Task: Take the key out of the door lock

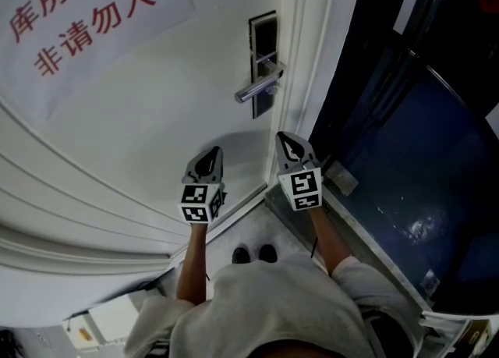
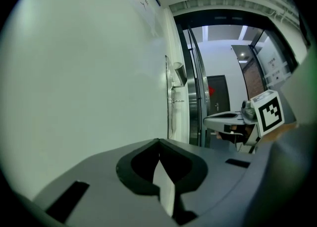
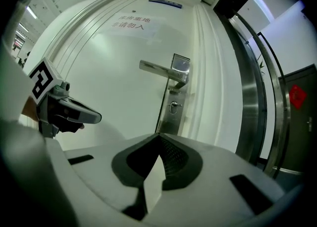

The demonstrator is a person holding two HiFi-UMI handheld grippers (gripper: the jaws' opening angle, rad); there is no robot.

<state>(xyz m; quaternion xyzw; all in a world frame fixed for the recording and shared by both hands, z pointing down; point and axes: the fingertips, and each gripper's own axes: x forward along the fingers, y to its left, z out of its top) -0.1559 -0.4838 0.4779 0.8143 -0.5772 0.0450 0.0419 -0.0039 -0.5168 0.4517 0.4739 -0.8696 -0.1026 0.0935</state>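
Note:
The white door carries a dark lock plate (image 1: 263,52) with a silver lever handle (image 1: 257,87). In the right gripper view the key (image 3: 173,106) sticks out of the keyhole below the lever handle (image 3: 161,70). From the side, in the left gripper view, the key (image 2: 178,101) shows as a thin bar. My right gripper (image 1: 285,138) hangs below the lock, a short way off, jaws shut and empty. My left gripper (image 1: 211,151) is further left in front of the bare door, also shut with nothing in it. Neither touches the key.
A paper sign (image 1: 86,13) with red characters is stuck on the door's upper left. The door frame (image 1: 312,76) and a dark glass panel (image 1: 413,161) lie to the right. The person's shoes (image 1: 254,254) stand on the floor below.

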